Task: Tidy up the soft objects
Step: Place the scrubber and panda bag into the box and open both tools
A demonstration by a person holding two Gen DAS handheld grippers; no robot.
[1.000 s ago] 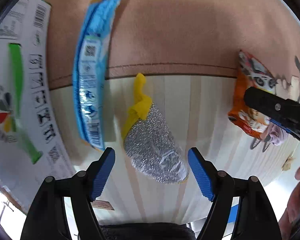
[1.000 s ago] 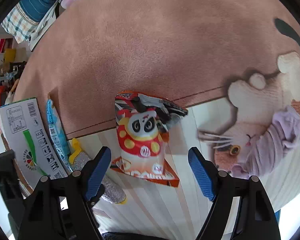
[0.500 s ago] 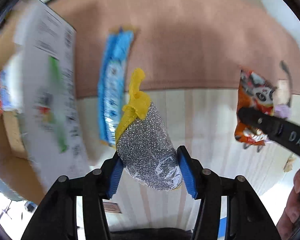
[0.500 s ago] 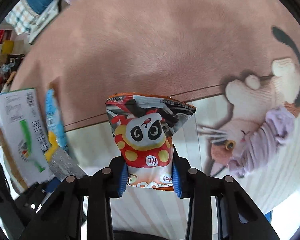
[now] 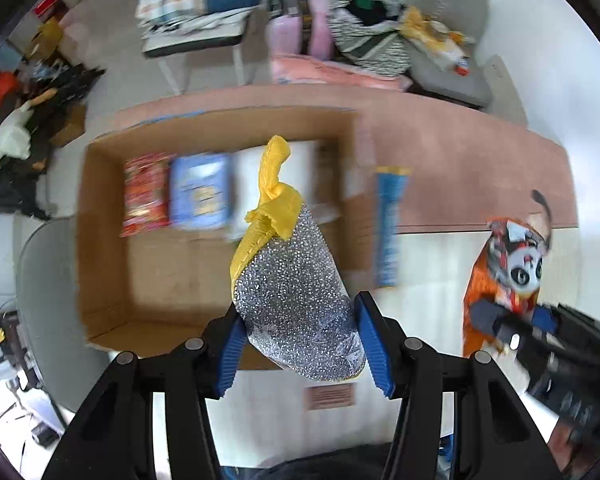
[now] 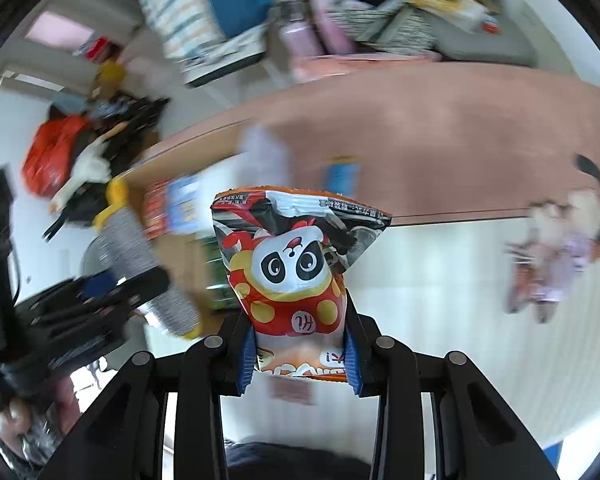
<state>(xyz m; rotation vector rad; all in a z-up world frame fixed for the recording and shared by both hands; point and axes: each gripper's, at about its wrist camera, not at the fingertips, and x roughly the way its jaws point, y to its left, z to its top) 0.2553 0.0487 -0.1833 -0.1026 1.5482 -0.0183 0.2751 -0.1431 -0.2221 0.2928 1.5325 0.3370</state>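
My left gripper is shut on a silver glittery scrubber with a yellow tied top, held in the air in front of an open cardboard box. The box holds a red packet and a blue packet. My right gripper is shut on an orange panda snack bag, lifted off the mat. In the left wrist view the right gripper holds the panda bag at the right. In the right wrist view the left gripper holds the scrubber at the left.
A blue snack stick lies on the brown mat right of the box. A cat picture is printed on the striped mat. Chairs with clothes and bags stand behind, and clutter lies on the floor at left.
Both grippers closed on their items and lifted them. The views swung up from the mat, so the open cardboard box and the room beyond now show.
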